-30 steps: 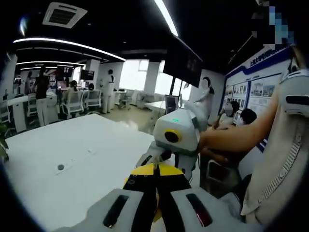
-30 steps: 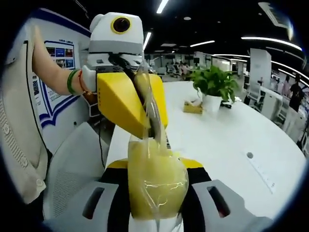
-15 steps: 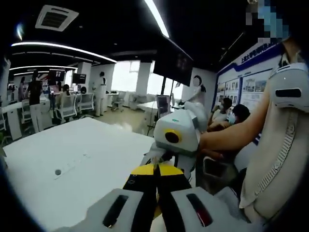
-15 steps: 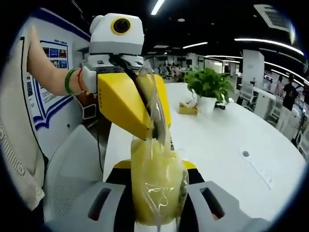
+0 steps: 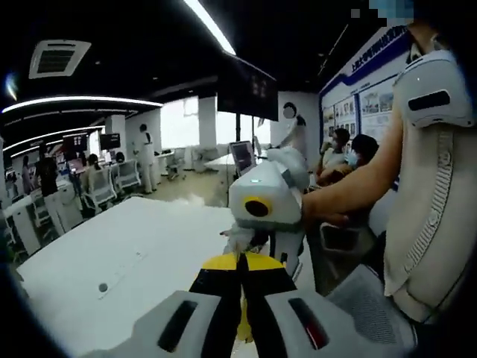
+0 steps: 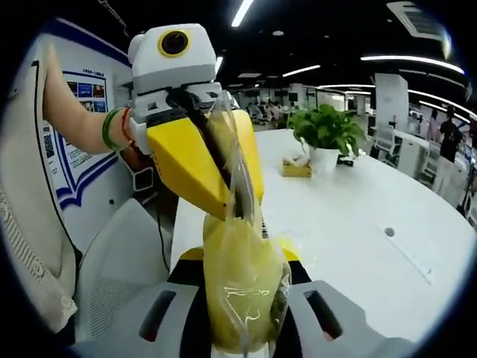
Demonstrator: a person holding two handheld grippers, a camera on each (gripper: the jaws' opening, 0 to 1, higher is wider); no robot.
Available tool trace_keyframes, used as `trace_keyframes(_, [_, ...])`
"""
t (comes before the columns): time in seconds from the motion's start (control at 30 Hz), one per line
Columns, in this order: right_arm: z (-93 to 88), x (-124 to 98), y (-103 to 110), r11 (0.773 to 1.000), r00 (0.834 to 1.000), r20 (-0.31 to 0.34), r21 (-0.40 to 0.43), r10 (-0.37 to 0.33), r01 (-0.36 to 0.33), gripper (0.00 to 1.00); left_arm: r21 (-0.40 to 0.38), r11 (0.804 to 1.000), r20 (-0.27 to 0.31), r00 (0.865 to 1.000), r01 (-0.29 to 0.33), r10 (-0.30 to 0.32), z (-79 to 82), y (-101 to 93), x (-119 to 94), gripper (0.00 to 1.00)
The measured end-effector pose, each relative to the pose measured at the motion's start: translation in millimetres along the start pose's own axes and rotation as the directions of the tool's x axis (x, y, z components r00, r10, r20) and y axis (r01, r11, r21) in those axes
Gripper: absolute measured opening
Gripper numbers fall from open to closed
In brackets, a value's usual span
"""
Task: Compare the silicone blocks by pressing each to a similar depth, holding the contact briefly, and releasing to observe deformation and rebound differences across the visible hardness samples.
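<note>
Since the earlier frames, both views have swung a little, while the two grippers stay joined at the same yellow block; nothing on the table appears to have shifted.

Items, counted:

- One left gripper (image 6: pixel 240 200): yellow jaws closed on the upper edge of the clear plastic wrap, seen in the right gripper view reaching down from upper left. In the left gripper view its own jaws (image 5: pixel 240 298) sit pressed together with a sliver of yellow between them.
- One right gripper (image 6: pixel 242 317): jaws clamped around the lower part of the block. In the left gripper view it faces the camera as a white body with yellow ring (image 5: pixel 265 205).
- One yellow silicone block (image 6: pixel 242 287): wrapped in one clear plastic bag (image 6: pixel 232 160), held in the air between the two grippers, above the near edge of the table.
- One white table (image 6: pixel 350 224), long, with a small round hole.
- One potted plant (image 6: pixel 326 134) in a white pot on the table, one small yellow box (image 6: pixel 297 168) just beside it.
- One bracelet (image 6: pixel 112 128), green, on the person's wrist.
- One white chair (image 6: pixel 123 253) below the left gripper.
</note>
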State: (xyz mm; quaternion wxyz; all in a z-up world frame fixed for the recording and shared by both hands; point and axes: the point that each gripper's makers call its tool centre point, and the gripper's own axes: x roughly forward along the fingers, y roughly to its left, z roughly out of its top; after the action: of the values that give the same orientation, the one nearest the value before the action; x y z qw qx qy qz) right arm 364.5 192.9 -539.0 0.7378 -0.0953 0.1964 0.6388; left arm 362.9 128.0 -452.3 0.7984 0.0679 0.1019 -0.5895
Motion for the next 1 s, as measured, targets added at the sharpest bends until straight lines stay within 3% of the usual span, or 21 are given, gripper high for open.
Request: trace_keyframes(1.0, [8.6,-6.2,7.2,0.998,0.999,0.052,-0.07,0.007,-0.003,0.14,-0.099,0.994,0.0,0.999,-0.038,0.038,6.1,-1.8,0.9,0.0])
